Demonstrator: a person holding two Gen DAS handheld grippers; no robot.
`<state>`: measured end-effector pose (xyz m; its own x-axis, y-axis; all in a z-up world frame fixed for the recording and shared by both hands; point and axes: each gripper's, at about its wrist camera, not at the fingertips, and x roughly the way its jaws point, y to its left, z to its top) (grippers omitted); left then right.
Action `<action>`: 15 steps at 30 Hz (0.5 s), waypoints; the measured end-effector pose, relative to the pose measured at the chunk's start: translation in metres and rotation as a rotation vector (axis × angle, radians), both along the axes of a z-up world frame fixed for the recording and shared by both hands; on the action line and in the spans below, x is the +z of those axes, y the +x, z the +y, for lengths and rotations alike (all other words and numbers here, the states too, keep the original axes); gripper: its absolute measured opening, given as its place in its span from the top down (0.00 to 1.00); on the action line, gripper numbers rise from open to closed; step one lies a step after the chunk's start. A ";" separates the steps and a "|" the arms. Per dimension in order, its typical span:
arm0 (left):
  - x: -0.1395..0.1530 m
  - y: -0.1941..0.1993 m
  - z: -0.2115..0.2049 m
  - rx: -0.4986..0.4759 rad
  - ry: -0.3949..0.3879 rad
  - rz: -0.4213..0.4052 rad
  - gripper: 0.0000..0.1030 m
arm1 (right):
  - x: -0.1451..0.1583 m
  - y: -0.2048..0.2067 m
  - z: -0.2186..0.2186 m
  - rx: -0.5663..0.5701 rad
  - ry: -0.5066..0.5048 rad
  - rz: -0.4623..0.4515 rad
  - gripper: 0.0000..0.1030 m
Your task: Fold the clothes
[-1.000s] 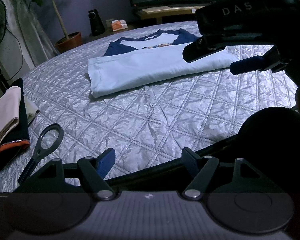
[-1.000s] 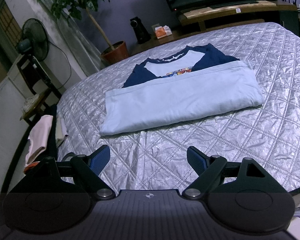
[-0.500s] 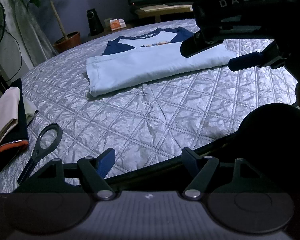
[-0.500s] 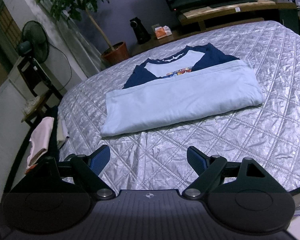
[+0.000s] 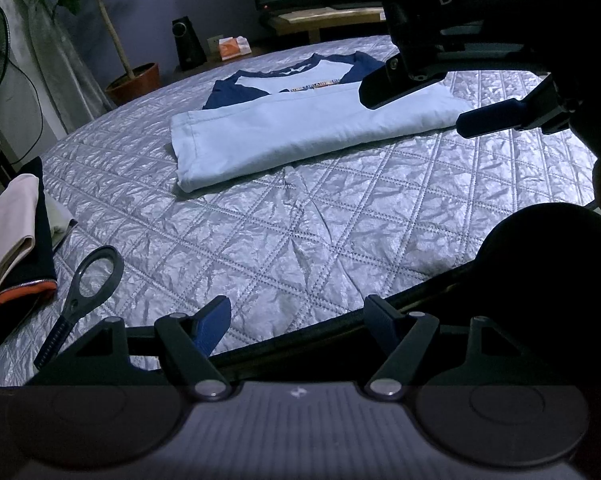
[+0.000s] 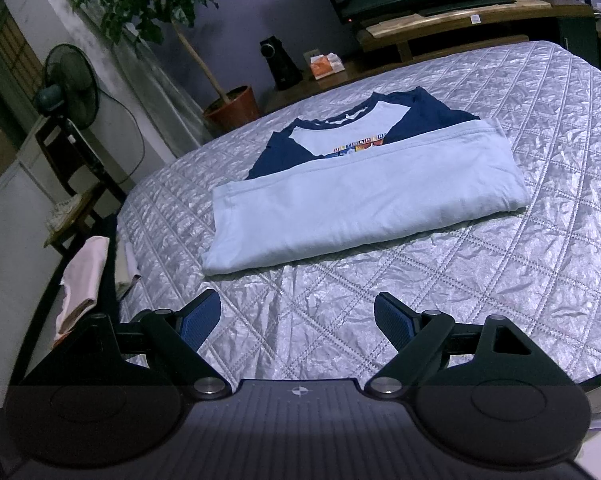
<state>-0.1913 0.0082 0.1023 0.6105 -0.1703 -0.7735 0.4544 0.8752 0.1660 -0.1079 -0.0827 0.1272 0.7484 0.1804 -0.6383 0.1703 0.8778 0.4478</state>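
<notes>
A light blue T-shirt with navy sleeves (image 6: 364, 196) (image 5: 300, 128) lies on the quilted silver bedspread (image 6: 480, 280), its bottom half folded up over the chest print. My right gripper (image 6: 297, 322) hovers open over the bedspread short of the shirt's near edge, nothing between its fingers. My left gripper (image 5: 298, 322) is open too, low by the bed's near edge, far from the shirt. In the left wrist view the right gripper (image 5: 440, 106) hangs open at the upper right, over the shirt's right end.
A stack of folded clothes (image 5: 8, 240) (image 6: 84, 280) sits at the bed's left edge, with a magnifying glass (image 5: 80, 292) beside it. Beyond the bed stand a potted plant (image 6: 228, 108), a fan (image 6: 68, 88), a speaker (image 6: 280, 64) and a TV bench (image 6: 480, 28).
Both views drifted only slightly. In the left wrist view the shirt and the right gripper have shifted a little to the left. Both grippers stayed open.
</notes>
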 end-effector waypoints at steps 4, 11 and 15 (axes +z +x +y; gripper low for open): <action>0.000 0.000 0.000 0.001 -0.001 -0.001 0.32 | 0.000 0.000 0.000 -0.001 -0.001 -0.001 0.14; 0.000 0.001 0.002 0.010 -0.003 -0.002 0.32 | 0.001 -0.003 0.000 -0.008 -0.003 -0.010 0.14; 0.001 0.002 0.006 0.025 -0.009 -0.004 0.32 | 0.002 -0.005 -0.001 -0.016 -0.002 -0.017 0.14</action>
